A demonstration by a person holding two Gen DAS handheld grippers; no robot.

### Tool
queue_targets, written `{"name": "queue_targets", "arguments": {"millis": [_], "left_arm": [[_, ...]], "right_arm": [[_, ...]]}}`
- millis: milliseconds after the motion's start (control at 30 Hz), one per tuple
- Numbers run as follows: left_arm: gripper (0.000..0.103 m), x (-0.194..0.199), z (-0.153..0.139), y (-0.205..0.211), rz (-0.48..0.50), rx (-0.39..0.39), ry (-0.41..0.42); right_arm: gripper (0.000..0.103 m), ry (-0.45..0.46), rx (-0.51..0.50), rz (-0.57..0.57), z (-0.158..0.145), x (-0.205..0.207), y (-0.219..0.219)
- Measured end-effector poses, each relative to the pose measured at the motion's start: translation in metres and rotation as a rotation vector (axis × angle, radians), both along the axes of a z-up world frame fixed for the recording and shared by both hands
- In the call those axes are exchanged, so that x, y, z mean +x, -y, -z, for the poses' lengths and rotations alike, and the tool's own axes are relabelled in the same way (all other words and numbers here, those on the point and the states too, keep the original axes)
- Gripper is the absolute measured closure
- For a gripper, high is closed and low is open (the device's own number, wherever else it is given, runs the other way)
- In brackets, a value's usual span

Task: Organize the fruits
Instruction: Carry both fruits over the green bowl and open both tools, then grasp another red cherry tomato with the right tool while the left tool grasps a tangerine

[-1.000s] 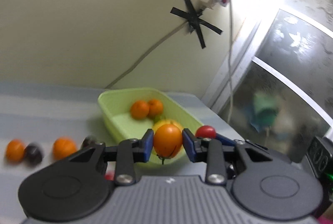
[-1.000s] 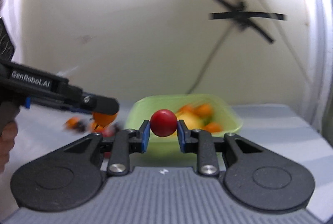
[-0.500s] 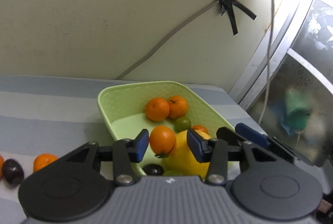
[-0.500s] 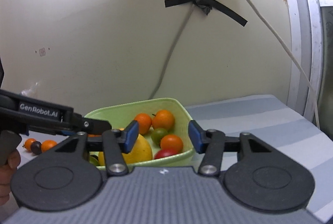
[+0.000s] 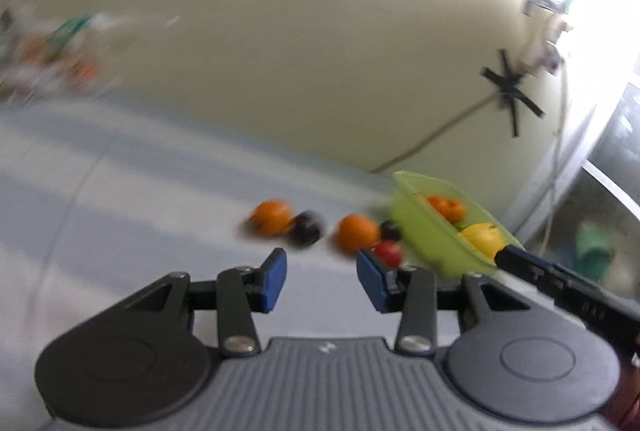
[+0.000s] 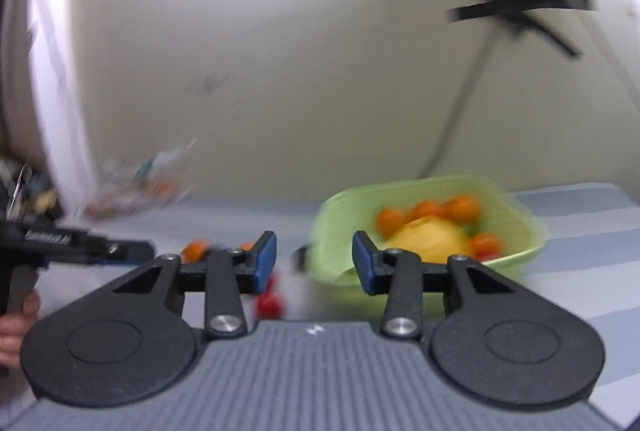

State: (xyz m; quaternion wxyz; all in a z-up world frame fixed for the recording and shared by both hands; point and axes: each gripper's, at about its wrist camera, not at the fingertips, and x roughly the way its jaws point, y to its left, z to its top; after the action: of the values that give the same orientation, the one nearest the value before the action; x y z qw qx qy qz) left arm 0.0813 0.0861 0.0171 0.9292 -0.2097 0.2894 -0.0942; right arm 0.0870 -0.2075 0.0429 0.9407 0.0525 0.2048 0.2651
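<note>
Left gripper: fingers apart, empty, aimed at loose row on striped surface: orange, dark plum, orange, red fruit.
Right gripper: fingers apart, just been closing, empty.
Green basket, right of frame: oranges, yellow fruit collected.

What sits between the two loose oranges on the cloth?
A dark plum lies between the left orange and the right orange, seen blurred in the left wrist view.
</note>
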Motion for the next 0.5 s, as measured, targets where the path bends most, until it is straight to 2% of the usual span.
{"name": "queue_targets", "arguments": {"millis": [100, 167, 333, 500], "left_arm": [[0.064, -0.005, 0.012, -0.012, -0.016, -0.038, -0.017], [0.065, -0.005, 0.018, -0.01, -0.011, -0.006, -0.014], [0.065, -0.015, 0.014, -0.001, 0.032, 0.023, 0.057], [0.065, -0.021, 0.013, -0.002, 0.042, 0.014, 0.094]], "right_arm": [[0.059, -0.026, -0.07, -0.058, 0.008, -0.004, -0.034], [0.059, -0.038, -0.111, -0.07, 0.01, 0.0, -0.053], [0.057, -0.034, -0.197, -0.075, 0.011, 0.02, -0.088], [0.054, -0.105, -0.266, -0.078, 0.023, 0.057, -0.108]]}}
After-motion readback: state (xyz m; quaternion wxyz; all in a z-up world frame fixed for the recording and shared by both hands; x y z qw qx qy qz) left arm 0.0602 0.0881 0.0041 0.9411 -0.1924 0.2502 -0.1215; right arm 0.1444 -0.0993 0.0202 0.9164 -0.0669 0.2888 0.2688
